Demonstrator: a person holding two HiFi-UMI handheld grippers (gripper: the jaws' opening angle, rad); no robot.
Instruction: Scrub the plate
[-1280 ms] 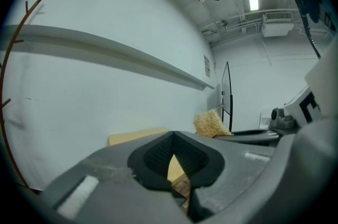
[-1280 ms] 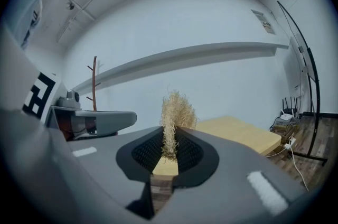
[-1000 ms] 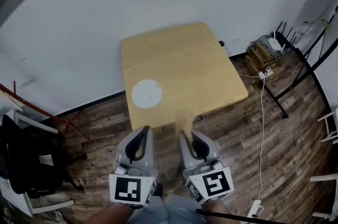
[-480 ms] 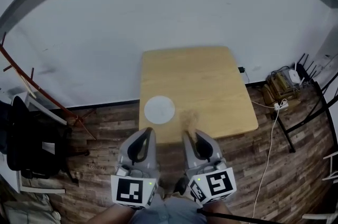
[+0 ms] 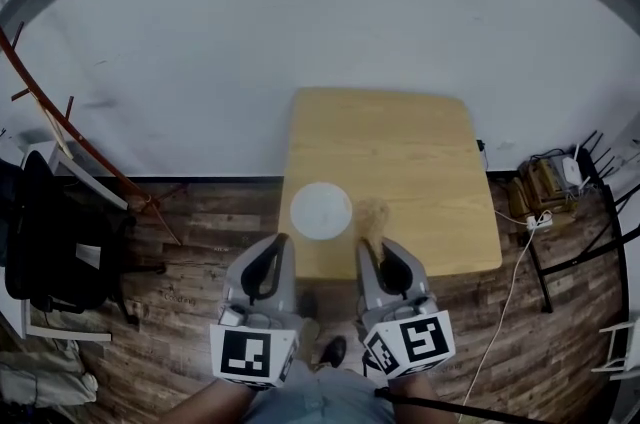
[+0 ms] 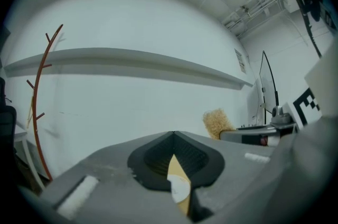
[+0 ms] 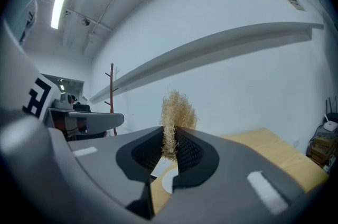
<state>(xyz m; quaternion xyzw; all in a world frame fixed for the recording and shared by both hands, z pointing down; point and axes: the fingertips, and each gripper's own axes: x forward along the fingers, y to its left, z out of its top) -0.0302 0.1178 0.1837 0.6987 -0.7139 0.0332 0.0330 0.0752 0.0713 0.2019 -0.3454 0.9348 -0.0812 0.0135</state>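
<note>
While the plate (image 5: 321,210) lies flat on the table (image 5: 400,142), close to the near edge and toward the left side, both grippers hang in the air in front of the table. They touch nothing on it.

The right gripper (image 5: 372,250) is squeezed on a scrubber (image 5: 374,215). It is a yellow bunch of rough strands that sticks out past the tips. In the head view the scrubber sits just beside the plate, but it looks to be up above the table, not on it.

The left gripper (image 5: 277,244) has its jaws together at the tips, with nothing between them. It points at the near edge of the table, a bit left of the plate.

I think the scrubbing has not begun, and this is the getting-close step. Next, the right gripper needs to go forward, a bit left and down, till the strands press on the plate. The left gripper may need to hold the plate steady, because a light plate on smooth wood could slide when rubbed. To grab the rim, its jaws must open first.
</note>
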